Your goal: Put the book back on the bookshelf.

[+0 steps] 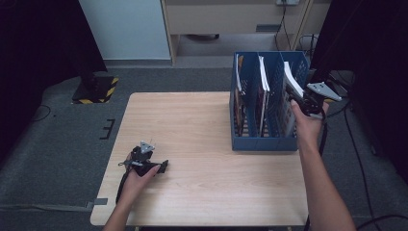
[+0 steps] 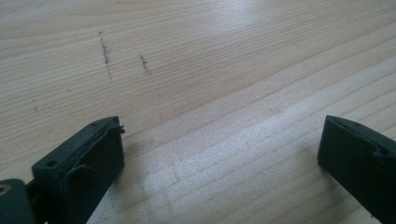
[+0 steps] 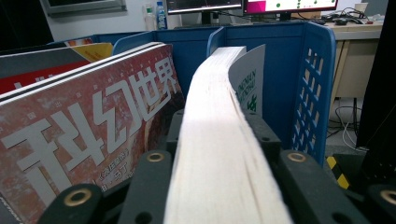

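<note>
Right gripper (image 3: 212, 186) clamped on white-covered book (image 3: 219, 140), its page edge between the jaws, over rightmost slot of blue file rack (image 1: 262, 142). Left gripper (image 2: 219, 158) wide open, empty, resting on table (image 2: 210, 70).

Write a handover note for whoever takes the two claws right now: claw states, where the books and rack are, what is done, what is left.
Right claw: shut on the white book, gripping its page edge at the top of the rightmost compartment of the blue rack.
Left claw: open, holding nothing, resting low on the wooden table near the front left.
Things: the rack stands on the table's right side; other books, including the red magazine, stand in the compartments to the left.
Done: white book gripped, partly inside its slot.
Left: whether it is going in or coming out cannot be told; finish that move, then release.
</note>
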Available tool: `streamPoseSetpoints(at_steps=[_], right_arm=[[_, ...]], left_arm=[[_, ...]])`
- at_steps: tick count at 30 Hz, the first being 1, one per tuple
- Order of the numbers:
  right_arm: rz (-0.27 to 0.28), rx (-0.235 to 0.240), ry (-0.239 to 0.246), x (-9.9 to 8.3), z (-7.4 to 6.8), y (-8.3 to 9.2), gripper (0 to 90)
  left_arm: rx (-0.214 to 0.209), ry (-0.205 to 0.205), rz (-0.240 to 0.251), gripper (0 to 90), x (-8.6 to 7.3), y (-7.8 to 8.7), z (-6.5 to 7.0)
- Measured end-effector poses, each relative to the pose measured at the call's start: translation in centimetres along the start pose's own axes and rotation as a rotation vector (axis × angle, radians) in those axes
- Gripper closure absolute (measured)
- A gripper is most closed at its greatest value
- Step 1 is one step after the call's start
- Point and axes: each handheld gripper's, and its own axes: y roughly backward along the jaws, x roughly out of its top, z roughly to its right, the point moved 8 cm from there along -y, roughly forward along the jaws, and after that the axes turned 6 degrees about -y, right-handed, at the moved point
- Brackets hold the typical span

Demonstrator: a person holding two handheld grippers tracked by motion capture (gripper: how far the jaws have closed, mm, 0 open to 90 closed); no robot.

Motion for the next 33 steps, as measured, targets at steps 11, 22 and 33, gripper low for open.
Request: streamPoseSetpoints(at_steps=[11,22,33], right_arm=[[0.031,-0.067,0.033,1.0,0.9,-0.1,73.7],[0.058,-0.105,0.026,1.6,1.8,-1.6,73.7],[0.062,-0.117,0.035,1.1,1.3,-2.4,73.6]], left_arm=[[0.000,0.000,0.000,0.0,0.0,0.0,0.0],[0.000,-0.002,0.000,0.0,0.0,0.0,0.1],[-0.002,-0.003,0.000,0.0,0.0,0.0,0.1]])
